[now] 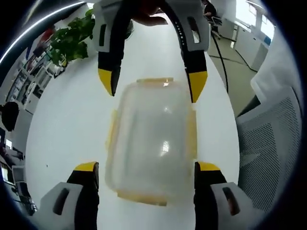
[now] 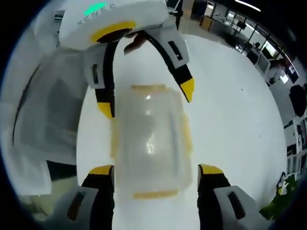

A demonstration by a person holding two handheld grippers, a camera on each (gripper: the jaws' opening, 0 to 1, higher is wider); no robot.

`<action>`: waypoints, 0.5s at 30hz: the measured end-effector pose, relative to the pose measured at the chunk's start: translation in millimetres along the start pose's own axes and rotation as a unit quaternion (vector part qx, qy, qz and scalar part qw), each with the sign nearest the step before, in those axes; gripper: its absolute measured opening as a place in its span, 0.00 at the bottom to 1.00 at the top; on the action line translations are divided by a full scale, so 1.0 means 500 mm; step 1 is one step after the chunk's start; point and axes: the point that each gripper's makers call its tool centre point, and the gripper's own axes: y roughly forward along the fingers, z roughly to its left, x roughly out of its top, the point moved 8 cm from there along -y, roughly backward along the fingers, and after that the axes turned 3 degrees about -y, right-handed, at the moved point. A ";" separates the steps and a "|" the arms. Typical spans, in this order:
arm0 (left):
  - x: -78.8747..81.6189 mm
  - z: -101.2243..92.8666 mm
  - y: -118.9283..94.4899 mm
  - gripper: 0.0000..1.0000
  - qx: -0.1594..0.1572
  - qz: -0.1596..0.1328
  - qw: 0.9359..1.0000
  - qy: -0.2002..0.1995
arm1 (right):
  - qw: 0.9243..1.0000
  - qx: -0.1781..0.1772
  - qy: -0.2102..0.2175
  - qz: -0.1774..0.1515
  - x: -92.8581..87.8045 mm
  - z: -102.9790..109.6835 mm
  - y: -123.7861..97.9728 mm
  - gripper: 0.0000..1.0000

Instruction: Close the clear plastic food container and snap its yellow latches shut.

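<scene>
Two grippers are facing each other across a clear plastic food container (image 1: 151, 141), each with its jaws spread wide. In the left gripper view, the left gripper (image 1: 146, 167) is standing with its yellow-tipped fingers (image 1: 86, 167) parted to either side of the container's near end, close against its corners; whether they are touching the plastic I cannot tell. Opposite it, the right gripper (image 1: 152, 81) is reaching in from the top of that view, its own tips also apart and sitting at the container's far corners. In the right gripper view the layout is mirroring this: the right gripper (image 2: 156, 170) is flanking the near end, and the left gripper (image 2: 146, 98) is coming in from above, one tip partly behind the cloudy lid. Neither pair is pinching anything.

The container is lying flat on a white table (image 1: 62, 124), lid on top, between the two pairs of jaws. Yellow latches (image 1: 153, 80) are showing along its edges as pale yellow bands at the ends and long sides; whether they are snapped down is too blurred to tell.

Further out, a leafy green plant (image 1: 72, 38) is standing at the table's far end, and a white mesh chair (image 1: 276, 139) is sitting just beside the table.
</scene>
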 end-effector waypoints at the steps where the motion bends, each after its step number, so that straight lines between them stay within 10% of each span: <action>1: 0.000 0.000 0.001 0.83 -0.001 -0.001 1.000 0.001 | 1.000 -0.004 -0.004 0.002 -0.002 -0.001 0.002 0.71; 15: -0.002 -0.004 0.028 0.82 -0.008 0.012 1.000 0.014 | 1.000 0.005 -0.015 0.013 -0.007 0.011 0.023 0.72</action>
